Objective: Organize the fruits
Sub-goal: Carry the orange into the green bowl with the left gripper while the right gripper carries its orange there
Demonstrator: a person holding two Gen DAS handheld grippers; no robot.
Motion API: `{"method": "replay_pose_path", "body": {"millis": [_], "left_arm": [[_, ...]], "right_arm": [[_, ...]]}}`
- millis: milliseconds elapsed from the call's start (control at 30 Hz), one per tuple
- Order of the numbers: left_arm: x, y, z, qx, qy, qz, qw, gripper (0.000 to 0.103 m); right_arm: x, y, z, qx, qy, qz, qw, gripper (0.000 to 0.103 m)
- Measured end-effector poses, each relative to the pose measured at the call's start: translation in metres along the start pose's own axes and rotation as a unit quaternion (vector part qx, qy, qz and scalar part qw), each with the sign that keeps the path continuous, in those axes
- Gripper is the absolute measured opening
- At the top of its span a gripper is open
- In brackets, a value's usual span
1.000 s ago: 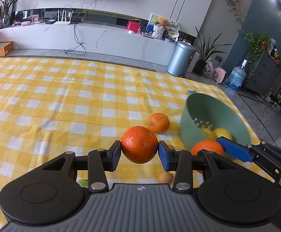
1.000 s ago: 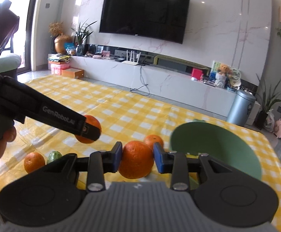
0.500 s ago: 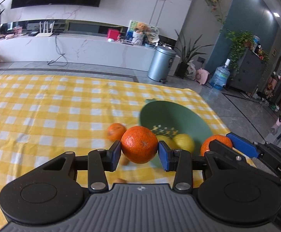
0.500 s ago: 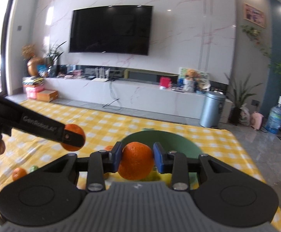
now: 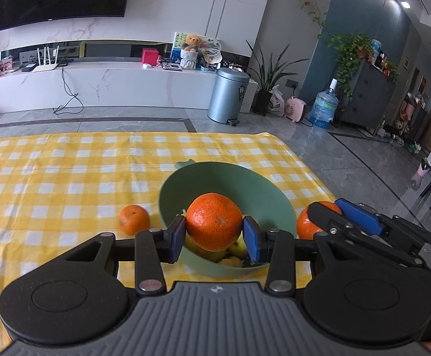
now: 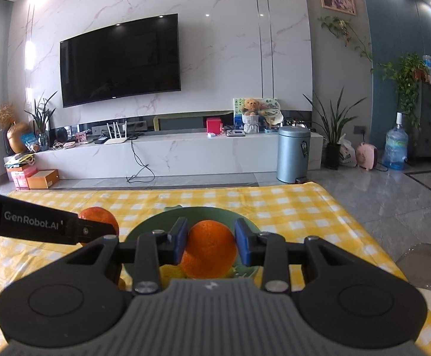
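My left gripper (image 5: 214,234) is shut on an orange (image 5: 214,221) and holds it over the near side of the green bowl (image 5: 262,195), which holds yellow fruit (image 5: 209,253). My right gripper (image 6: 211,241) is shut on a second orange (image 6: 209,249), also above the green bowl (image 6: 150,230). In the left wrist view the right gripper (image 5: 319,218) and its orange (image 5: 304,225) show at the bowl's right rim. In the right wrist view the left gripper (image 6: 96,228) and its orange (image 6: 96,215) show at the left.
A loose orange (image 5: 134,219) lies on the yellow checked tablecloth (image 5: 67,178) just left of the bowl. The table's right edge (image 5: 313,172) drops to the floor close beyond the bowl. A clear chair back (image 6: 426,264) stands at the table's right.
Both grippers moved right and forward with their oranges, from beside the bowl to above it. The bowl now sits centred under both.
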State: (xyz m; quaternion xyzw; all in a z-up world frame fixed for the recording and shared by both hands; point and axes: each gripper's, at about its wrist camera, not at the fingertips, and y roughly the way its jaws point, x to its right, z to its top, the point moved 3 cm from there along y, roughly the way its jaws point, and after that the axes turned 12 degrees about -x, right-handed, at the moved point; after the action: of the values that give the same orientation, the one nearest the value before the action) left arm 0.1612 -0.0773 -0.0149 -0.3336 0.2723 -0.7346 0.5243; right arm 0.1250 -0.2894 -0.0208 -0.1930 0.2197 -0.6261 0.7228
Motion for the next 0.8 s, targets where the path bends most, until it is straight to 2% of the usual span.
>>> {"method": "replay_pose_path", "body": {"millis": [333,800], "left_arm": [[0.013,0.031,0.009,-0.024,0.014,0.007,0.9996,0.047],[0.006,0.067,0.012,-0.058,0.015,0.015,0.9981,0.047]], "right_arm": [[0.013,0.039,0.005,-0.027,0.006,-0.007,1.000,0.032],[0.023,0.081,0.004,-0.078,0.026,0.005,0.997,0.031]]}}
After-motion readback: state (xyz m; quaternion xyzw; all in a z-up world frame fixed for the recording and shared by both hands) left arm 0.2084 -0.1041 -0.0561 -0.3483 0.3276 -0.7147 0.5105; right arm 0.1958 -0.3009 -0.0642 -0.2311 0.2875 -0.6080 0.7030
